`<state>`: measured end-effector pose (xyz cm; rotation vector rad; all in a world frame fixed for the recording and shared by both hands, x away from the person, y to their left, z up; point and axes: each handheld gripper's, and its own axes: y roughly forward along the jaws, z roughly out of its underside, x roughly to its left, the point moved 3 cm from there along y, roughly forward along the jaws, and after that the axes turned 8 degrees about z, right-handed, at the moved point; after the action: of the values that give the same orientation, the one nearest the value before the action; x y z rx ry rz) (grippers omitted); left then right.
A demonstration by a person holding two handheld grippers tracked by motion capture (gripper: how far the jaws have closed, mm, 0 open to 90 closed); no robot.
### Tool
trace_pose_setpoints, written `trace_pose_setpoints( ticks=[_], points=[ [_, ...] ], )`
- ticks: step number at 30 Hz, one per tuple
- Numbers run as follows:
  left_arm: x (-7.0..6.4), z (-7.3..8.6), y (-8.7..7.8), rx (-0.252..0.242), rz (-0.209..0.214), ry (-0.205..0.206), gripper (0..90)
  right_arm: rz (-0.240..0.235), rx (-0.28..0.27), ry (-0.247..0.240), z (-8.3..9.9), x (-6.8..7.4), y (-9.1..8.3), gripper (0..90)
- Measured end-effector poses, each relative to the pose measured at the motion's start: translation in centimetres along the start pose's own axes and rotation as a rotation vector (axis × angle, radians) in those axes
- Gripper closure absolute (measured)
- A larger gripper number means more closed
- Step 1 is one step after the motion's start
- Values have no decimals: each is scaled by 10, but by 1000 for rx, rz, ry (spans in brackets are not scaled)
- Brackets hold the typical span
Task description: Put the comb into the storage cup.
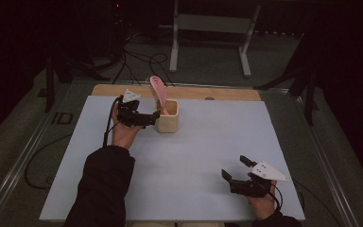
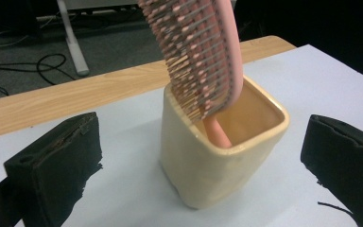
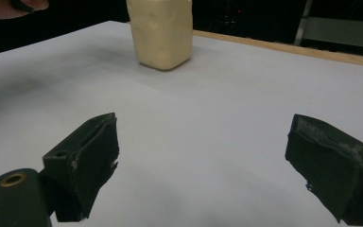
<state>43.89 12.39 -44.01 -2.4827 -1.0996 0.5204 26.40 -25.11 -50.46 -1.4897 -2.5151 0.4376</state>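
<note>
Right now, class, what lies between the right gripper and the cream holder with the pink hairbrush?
Nothing: in the right gripper view, bare white tabletop runs from the open right gripper to the cream holder. The high view agrees.

Dim room, black surroundings, white table sheet (image 1: 194,156) softly lit from above, faint shadows, slight grain

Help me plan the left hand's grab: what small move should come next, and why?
Probably ease the left hand-held gripper forward a little, then close. Its jaws stand open on either side of the cream cup without touching it, and the pink hairbrush leans inside, so a gentle approach avoids tipping it.
</note>
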Motion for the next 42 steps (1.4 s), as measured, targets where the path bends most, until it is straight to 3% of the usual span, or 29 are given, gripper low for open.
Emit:
trace_pose_setpoints(
  ticks=[18,24,42],
  points=[
    [-4,22,-31,-42,13,24,1,1,5,-3,0,1,0,101],
    [-3,31,-39,-32,7,29,1,1,4,-4,0,1,1,101],
    [-1,64,-68,-54,-2,12,1,0,8,-11,1,3,1,100]
  ],
)
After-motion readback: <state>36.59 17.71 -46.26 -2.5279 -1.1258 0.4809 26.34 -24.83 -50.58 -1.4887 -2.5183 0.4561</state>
